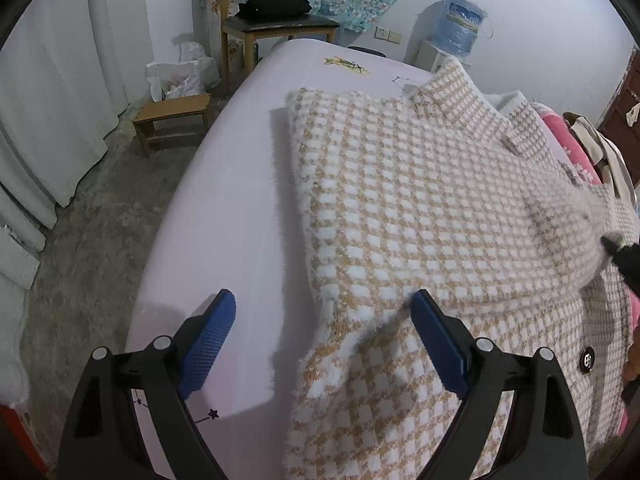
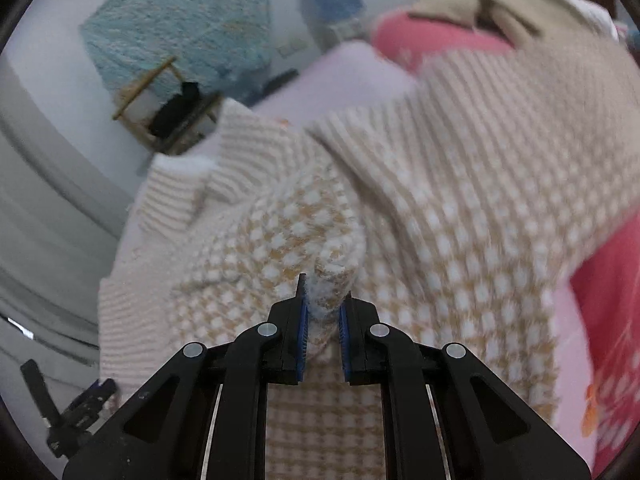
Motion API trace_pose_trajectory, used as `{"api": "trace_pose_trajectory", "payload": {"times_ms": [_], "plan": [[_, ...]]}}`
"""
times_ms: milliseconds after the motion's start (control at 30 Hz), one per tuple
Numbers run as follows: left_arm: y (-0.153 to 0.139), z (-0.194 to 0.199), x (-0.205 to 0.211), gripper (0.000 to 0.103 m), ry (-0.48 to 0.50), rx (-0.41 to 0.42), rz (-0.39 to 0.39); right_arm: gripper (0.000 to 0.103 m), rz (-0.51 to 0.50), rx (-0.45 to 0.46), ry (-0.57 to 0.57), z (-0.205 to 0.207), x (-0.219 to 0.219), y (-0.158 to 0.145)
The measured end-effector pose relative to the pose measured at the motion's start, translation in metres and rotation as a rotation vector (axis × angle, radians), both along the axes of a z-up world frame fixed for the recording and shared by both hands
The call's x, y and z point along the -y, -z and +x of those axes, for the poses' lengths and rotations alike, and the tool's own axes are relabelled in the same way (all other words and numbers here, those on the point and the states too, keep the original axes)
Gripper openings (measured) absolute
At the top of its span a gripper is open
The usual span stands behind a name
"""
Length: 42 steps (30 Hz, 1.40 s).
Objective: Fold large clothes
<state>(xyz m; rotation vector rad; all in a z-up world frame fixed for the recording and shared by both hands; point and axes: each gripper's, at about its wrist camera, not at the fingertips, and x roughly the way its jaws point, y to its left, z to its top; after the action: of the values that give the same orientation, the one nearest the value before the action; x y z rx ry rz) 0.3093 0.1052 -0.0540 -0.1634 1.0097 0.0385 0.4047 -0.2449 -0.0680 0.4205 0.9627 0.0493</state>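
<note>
Knit coat [image 2: 312,240] fold between clamped right jaws.

1 checked knit coat [image 1: 420,208] covers 1 lilac bed [image 1: 224,208]; 1 dark button [image 1: 587,359] (at 4 o'clock). 1 chair [image 1: 276,24], 1 stool [image 1: 172,120], 1 water bottle [image 1: 462,24] toward 12 o'clock.

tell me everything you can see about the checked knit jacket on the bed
The checked knit jacket is a thick, fuzzy knit in white and tan checks, with a collar at the far end and a dark round button near its front edge. It lies spread on the pale lilac bed sheet, partly folded over itself. The right gripper is shut on a bunched fold of it. The left gripper is open, one of its fingers over the fabric's near edge.
</note>
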Motion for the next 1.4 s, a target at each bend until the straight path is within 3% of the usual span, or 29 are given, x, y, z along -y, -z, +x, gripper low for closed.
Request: {"api": "trace_pose_trajectory", "payload": {"times_ms": [200,300,400,533,567,667,767,900,1100,1233,1400], "plan": [[-0.002,0.000,0.001,0.087,0.006,0.001,0.013,0.011,-0.040,0.041,-0.007,0.003,-0.013,-0.008],[-0.001,0.000,0.001,0.087,0.000,0.000,0.005,0.014,-0.057,-0.002,-0.003,0.004,-0.009,0.002],[-0.001,-0.003,0.000,0.087,-0.002,-0.001,0.002,0.021,-0.068,-0.035,0.005,0.011,0.000,0.009],[-0.010,-0.009,-0.006,0.087,-0.008,0.041,-0.001,0.047,-0.140,0.022,0.044,-0.002,0.003,-0.010],[-0.014,-0.011,-0.008,0.087,-0.011,0.059,-0.010,0.048,-0.170,0.045,0.050,-0.010,0.004,-0.018],[-0.027,-0.012,-0.010,0.087,-0.014,0.116,-0.029,0.048,-0.235,0.114,0.039,-0.018,-0.002,-0.041],[-0.036,-0.006,-0.003,0.087,0.006,0.139,-0.045,0.049,-0.245,0.139,-0.028,-0.006,-0.020,-0.044],[-0.040,0.006,0.014,0.087,0.046,0.129,-0.081,0.049,-0.269,0.117,-0.137,0.002,-0.052,-0.031],[-0.036,0.018,0.038,0.087,0.112,0.115,-0.057,0.051,-0.331,0.046,-0.229,0.016,-0.087,0.006],[-0.023,0.028,0.038,0.087,0.105,0.048,-0.040,0.051,-0.399,0.033,-0.246,0.012,-0.093,0.005],[-0.032,0.022,0.036,0.087,0.107,0.077,-0.048,0.051,-0.393,0.037,-0.223,0.011,-0.093,-0.009]]}}
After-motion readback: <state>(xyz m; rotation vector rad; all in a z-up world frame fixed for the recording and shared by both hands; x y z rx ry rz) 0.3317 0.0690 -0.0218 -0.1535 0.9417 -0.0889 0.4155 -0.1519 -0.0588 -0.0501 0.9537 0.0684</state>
